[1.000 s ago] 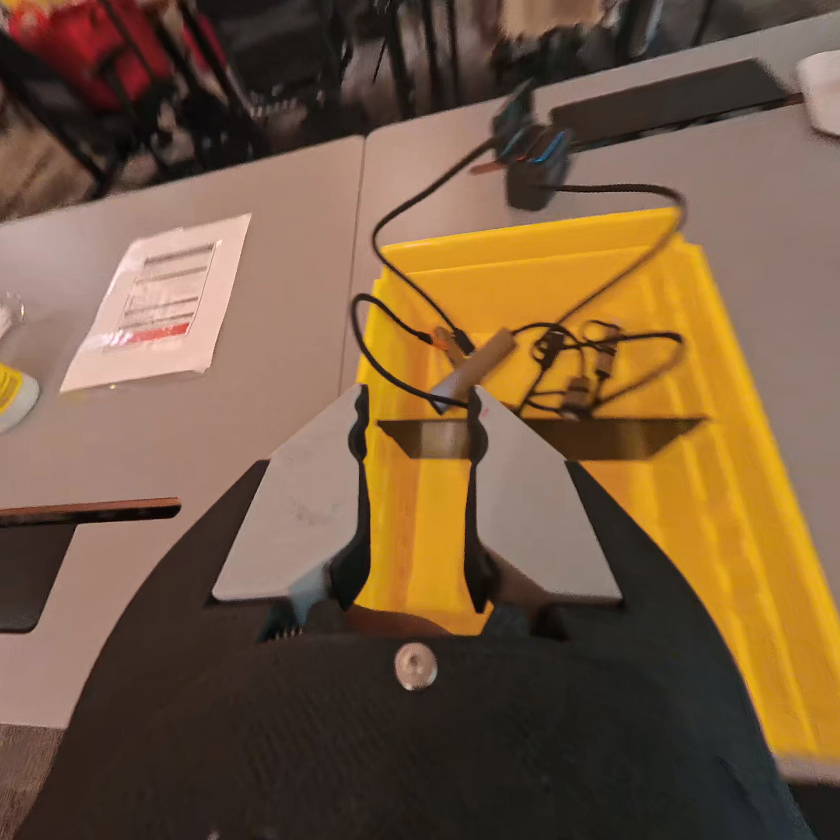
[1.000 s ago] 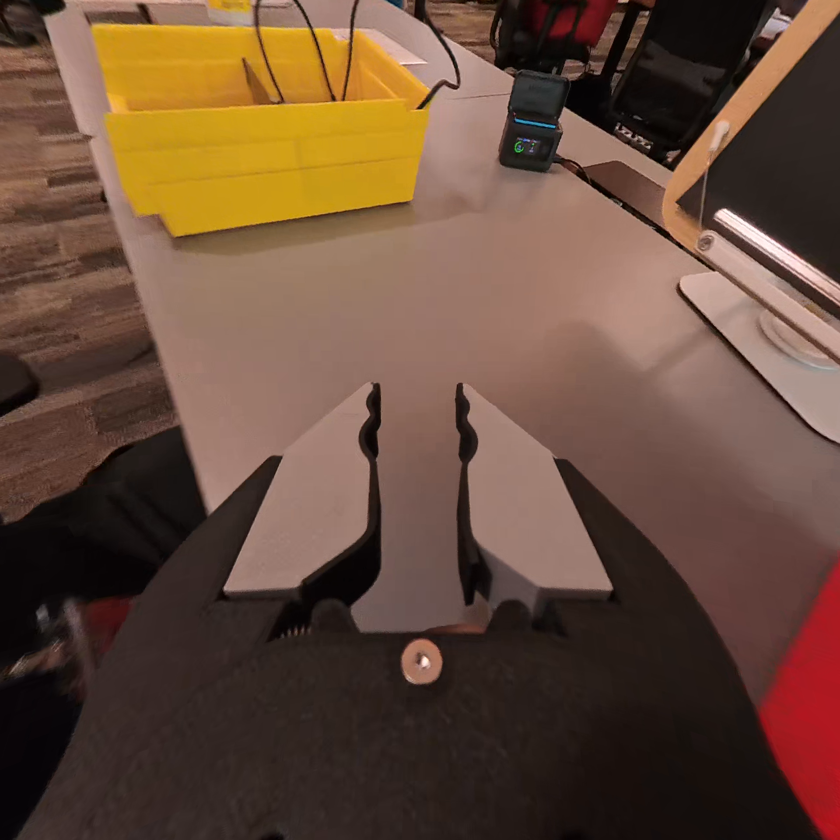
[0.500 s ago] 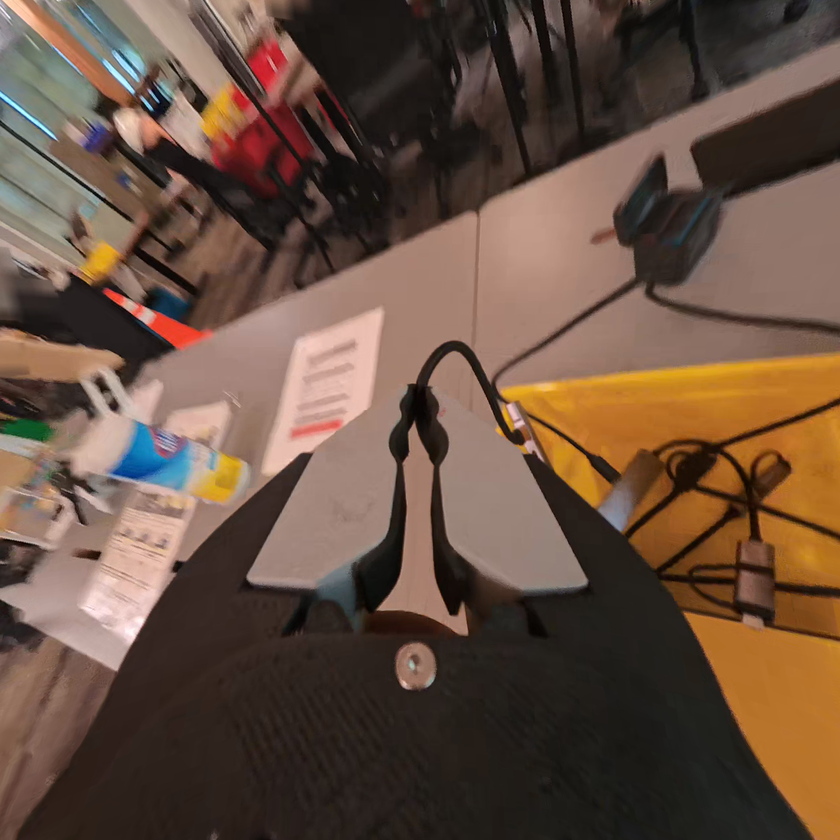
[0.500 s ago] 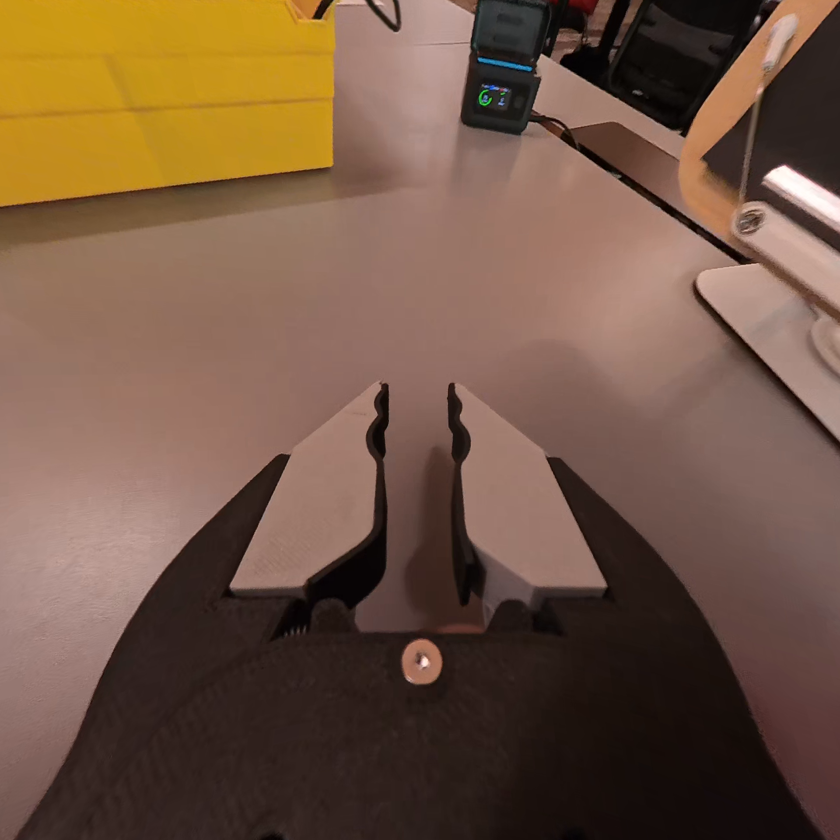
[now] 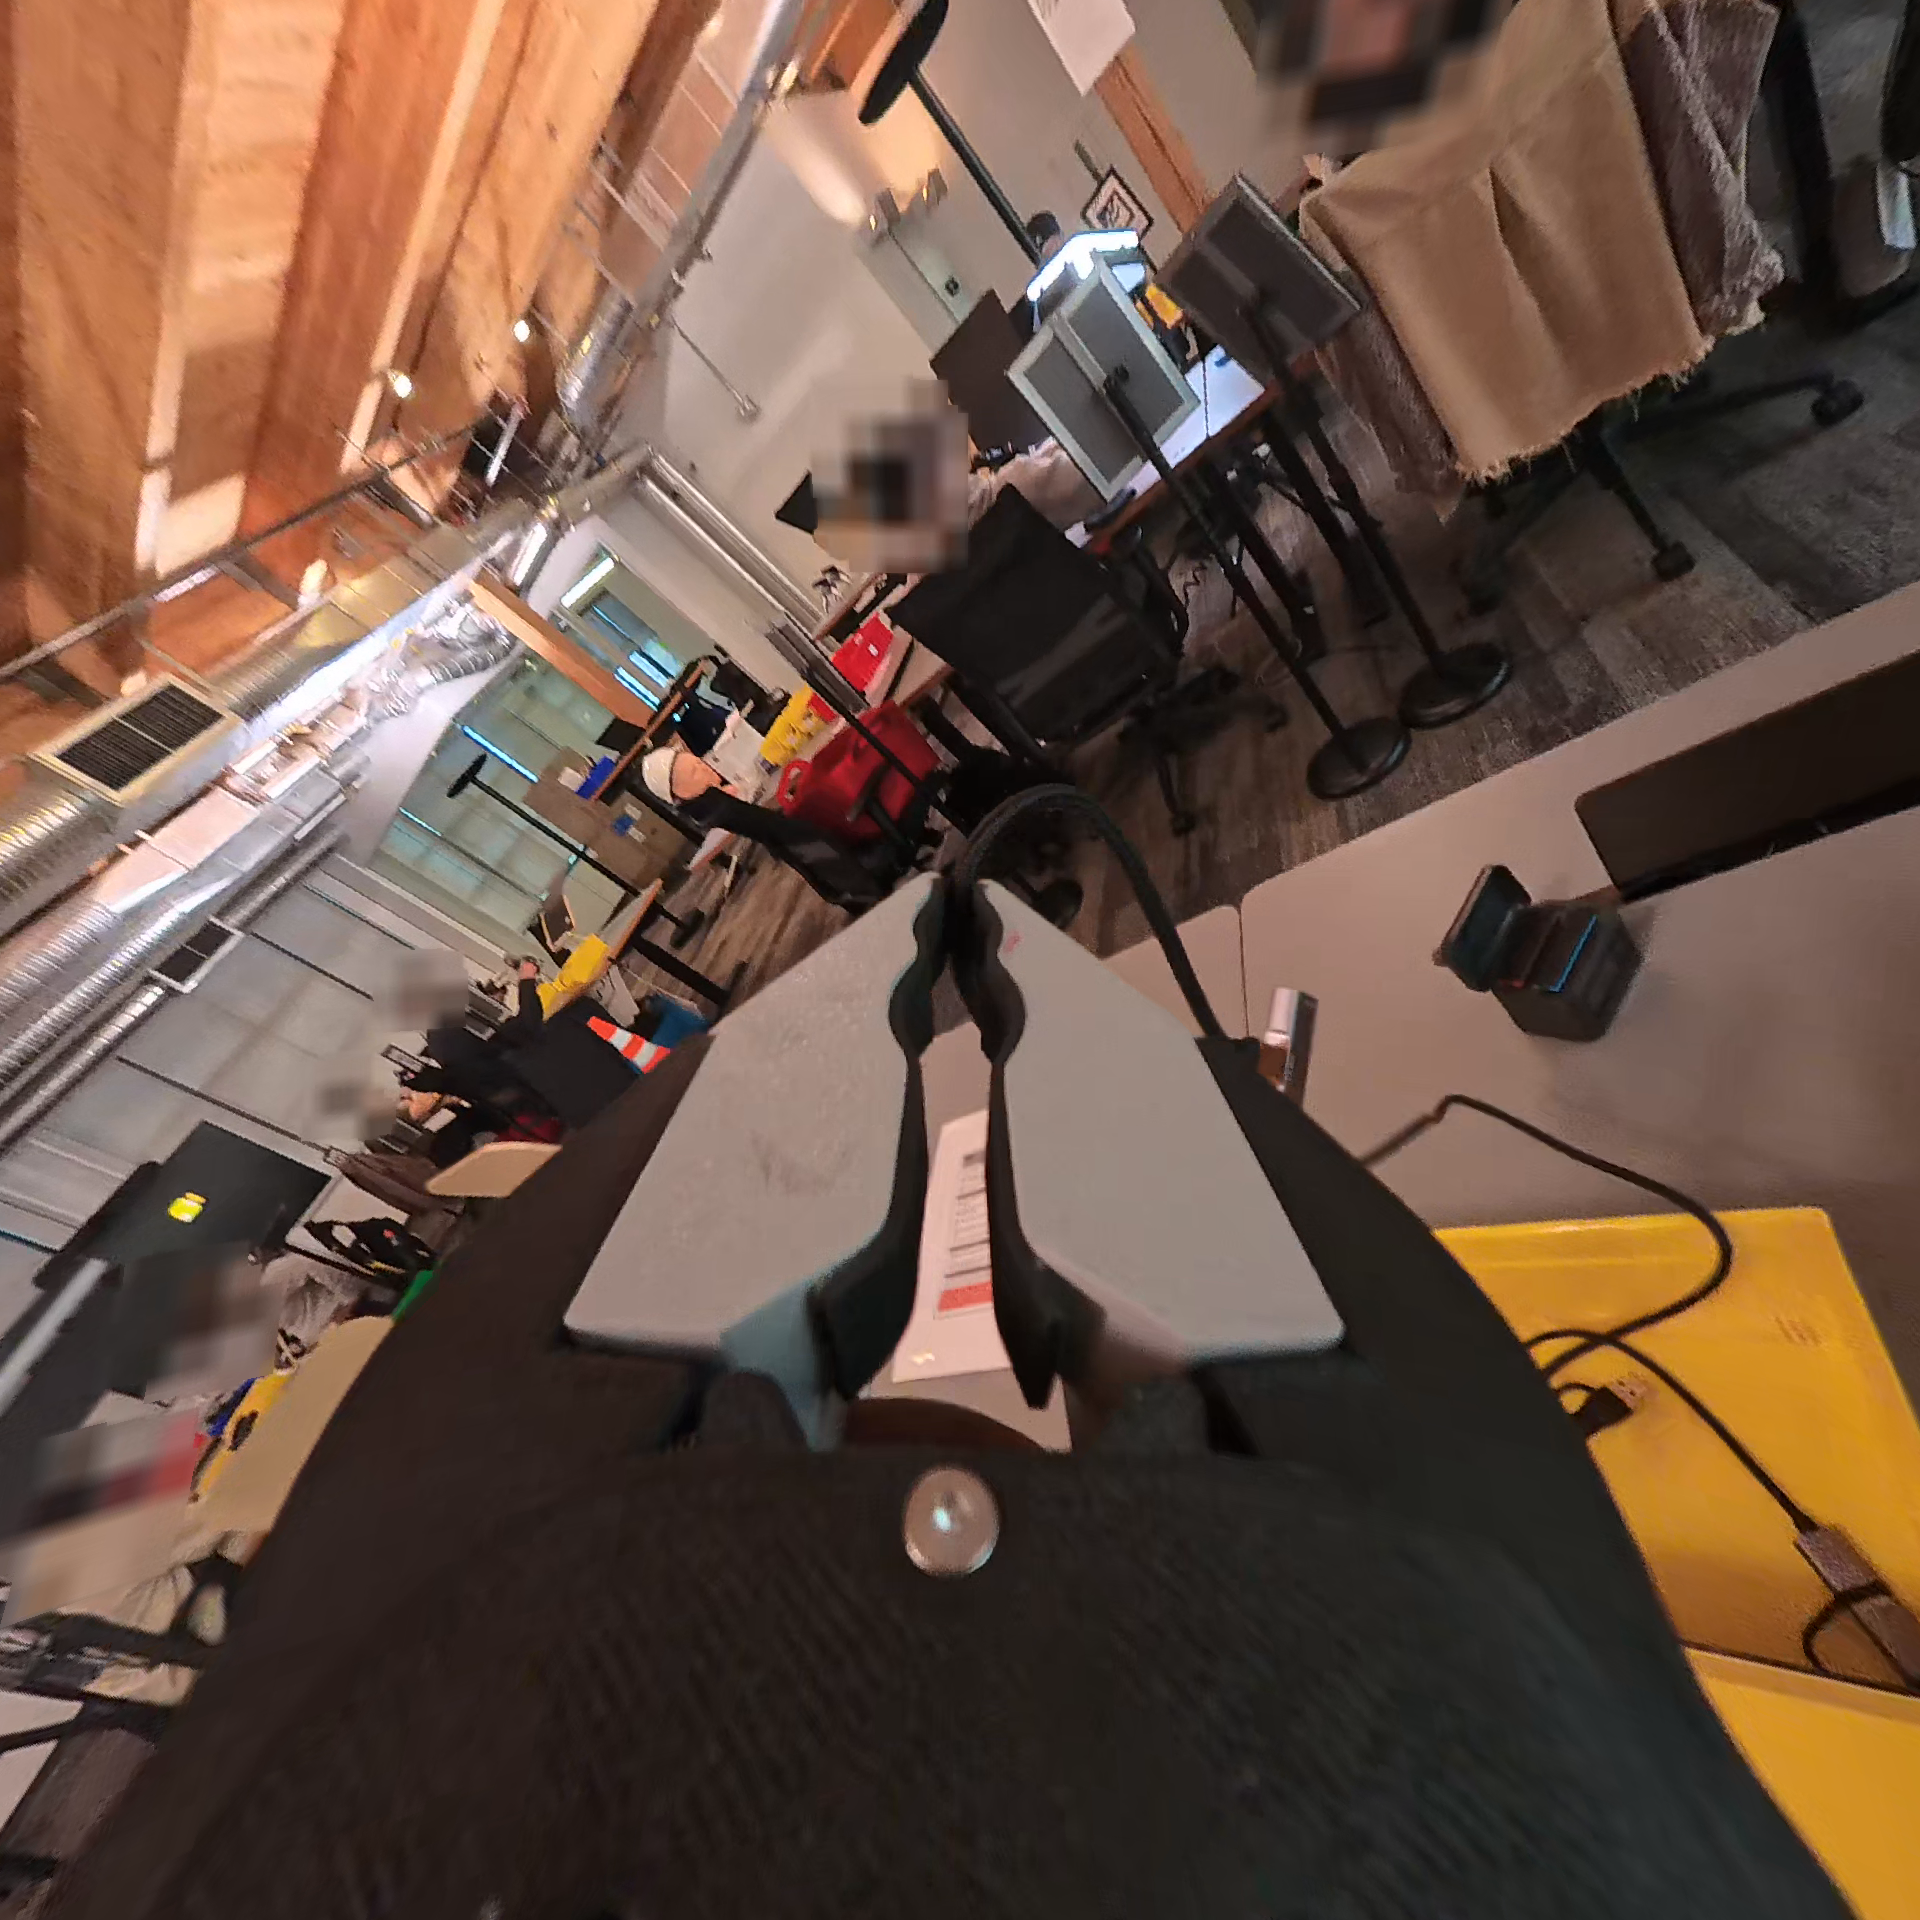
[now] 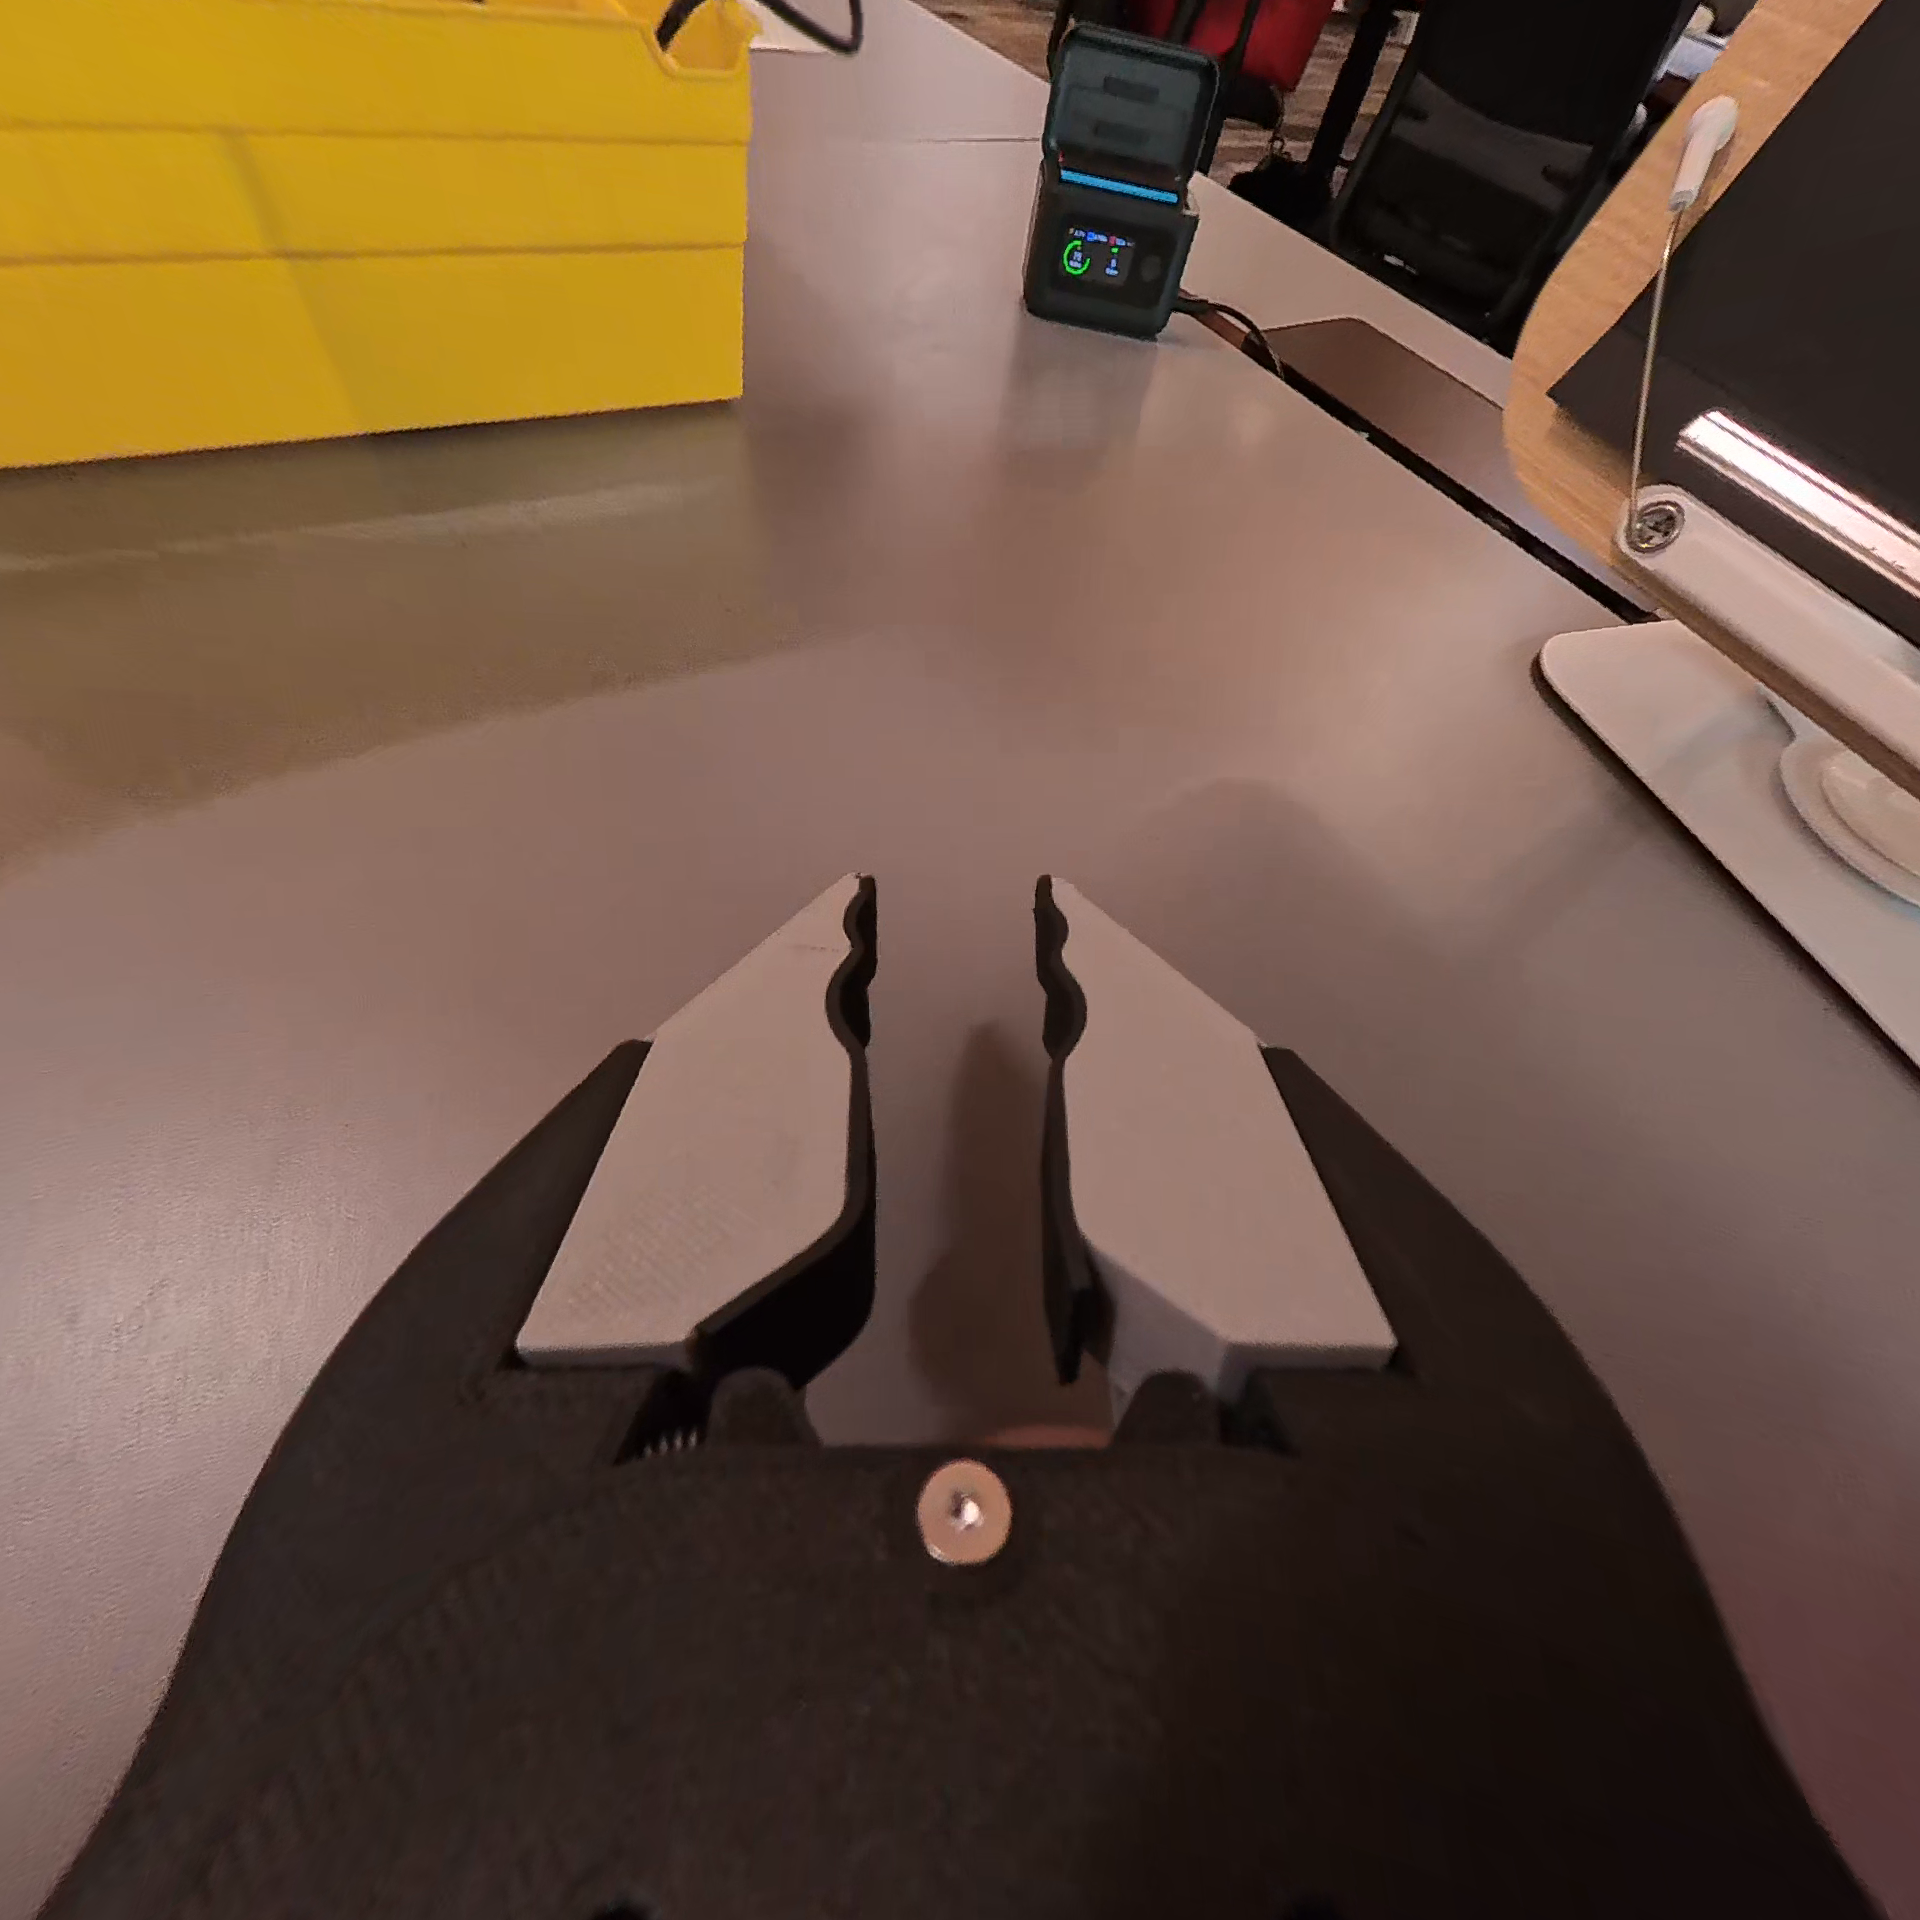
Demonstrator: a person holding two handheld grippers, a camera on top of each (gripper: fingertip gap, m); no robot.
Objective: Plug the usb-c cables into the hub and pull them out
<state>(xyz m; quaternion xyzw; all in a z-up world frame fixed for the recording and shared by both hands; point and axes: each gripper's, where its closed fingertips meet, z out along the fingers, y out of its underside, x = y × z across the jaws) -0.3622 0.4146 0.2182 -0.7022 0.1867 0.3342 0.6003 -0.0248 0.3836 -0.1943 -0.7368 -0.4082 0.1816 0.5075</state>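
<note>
**Cable lifted, nothing plugged yet**

The left claw (image 5: 961,906) was pressed together on a black cable (image 5: 1117,868), which looped up over the fingertips and ran down its right side to a silvery piece (image 5: 1288,1034) hanging beside the finger; whether that was the hub or a plug could not be told. The claw was tilted up toward the room, well above the grey table (image 5: 1714,1060). Below to the right lay the yellow bin (image 5: 1766,1340), holding more cables (image 5: 1662,1371) with their plugs loose, one adapter (image 5: 1844,1579) near its edge. A small black device (image 5: 1538,961) stood on the table past the bin.

The right claw (image 6: 956,894) was spread and held nothing, low over the table (image 6: 623,779), with the bin (image 6: 364,260) ahead to the left and the device (image 6: 1117,208) ahead.

By my reading the task had barely begun: one cable was picked up, no plug visibly seated, so both plugging and pulling out remained.
</note>
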